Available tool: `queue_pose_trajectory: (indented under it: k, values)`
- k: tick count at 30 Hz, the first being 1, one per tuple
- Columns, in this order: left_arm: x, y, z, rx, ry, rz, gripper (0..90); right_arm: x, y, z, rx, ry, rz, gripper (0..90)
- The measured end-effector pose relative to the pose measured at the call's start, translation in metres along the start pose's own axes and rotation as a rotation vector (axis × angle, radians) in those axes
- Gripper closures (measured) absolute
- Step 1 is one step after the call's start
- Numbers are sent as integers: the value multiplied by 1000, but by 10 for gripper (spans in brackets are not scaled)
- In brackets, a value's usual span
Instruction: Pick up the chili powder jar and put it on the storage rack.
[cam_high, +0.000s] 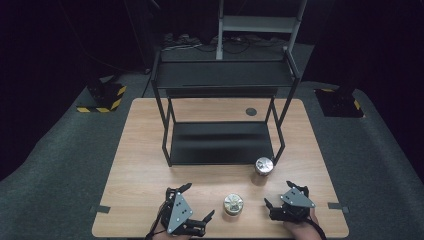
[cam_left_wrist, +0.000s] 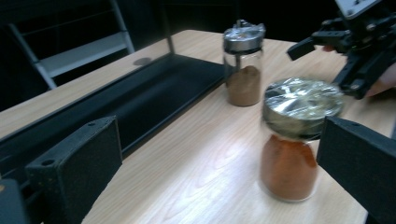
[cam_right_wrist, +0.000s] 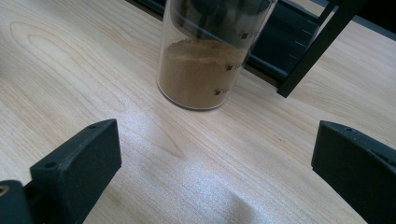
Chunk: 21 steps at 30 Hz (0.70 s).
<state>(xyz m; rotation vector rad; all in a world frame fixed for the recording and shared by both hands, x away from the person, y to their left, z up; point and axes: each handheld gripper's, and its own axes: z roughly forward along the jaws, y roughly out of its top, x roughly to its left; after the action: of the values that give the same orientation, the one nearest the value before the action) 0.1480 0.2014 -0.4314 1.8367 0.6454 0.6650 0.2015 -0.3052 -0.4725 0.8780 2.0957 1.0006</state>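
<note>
Left gripper (cam_high: 201, 204) open beside upright orange spice jar (cam_high: 233, 204).

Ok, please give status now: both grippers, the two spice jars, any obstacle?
Left gripper open, empty, beside the red-powder jar. Right gripper open, empty, facing the brown-powder jar. Both jars upright on table, lids on. Black rack close behind brown jar.

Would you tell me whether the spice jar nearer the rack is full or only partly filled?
Partly filled. In the right gripper view the jar holds tan powder in its lower part only, with clear glass above.
</note>
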Motion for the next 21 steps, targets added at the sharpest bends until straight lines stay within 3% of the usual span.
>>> queue_pose_trajectory:
  k: [21]
  values:
    - [-9,1,33,-15,-106,-1,3,0,0,0,-2,1,-1,4]
